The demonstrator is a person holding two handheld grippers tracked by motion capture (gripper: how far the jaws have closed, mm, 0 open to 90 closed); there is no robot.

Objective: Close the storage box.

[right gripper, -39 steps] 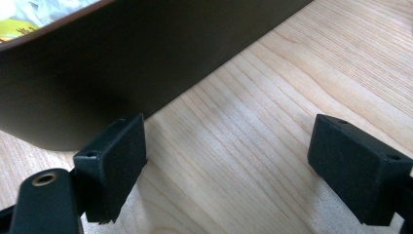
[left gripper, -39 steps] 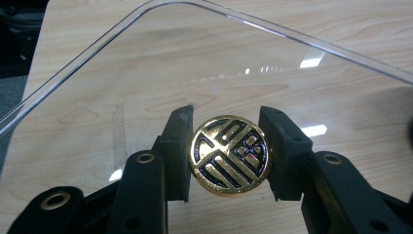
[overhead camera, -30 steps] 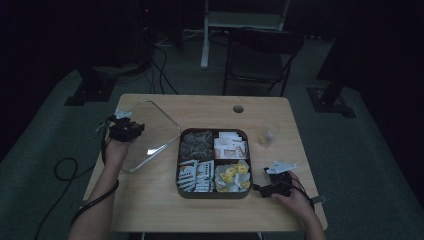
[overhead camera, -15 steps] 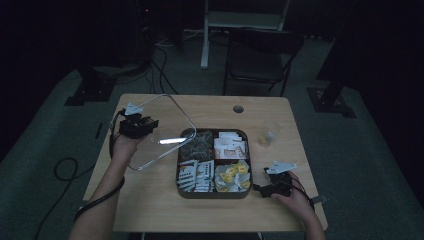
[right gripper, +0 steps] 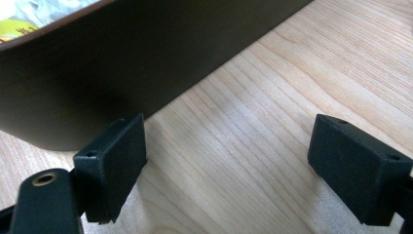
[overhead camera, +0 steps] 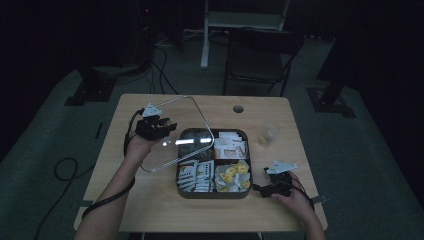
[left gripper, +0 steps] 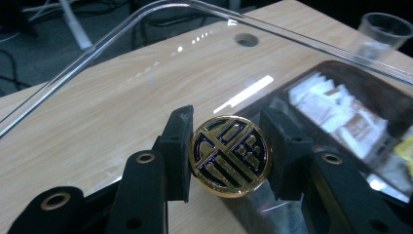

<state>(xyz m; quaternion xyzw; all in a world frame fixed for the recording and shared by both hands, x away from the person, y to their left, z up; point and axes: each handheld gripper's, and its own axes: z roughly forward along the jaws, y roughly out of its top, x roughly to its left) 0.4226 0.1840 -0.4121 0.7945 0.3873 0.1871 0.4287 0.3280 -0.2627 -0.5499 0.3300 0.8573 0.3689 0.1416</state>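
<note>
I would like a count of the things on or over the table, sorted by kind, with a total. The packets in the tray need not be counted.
Tray: 1
Clear lid, held by its gold knob: 1
Plastic cup: 1
Grippers: 2, left gripper and right gripper
Total: 5
</note>
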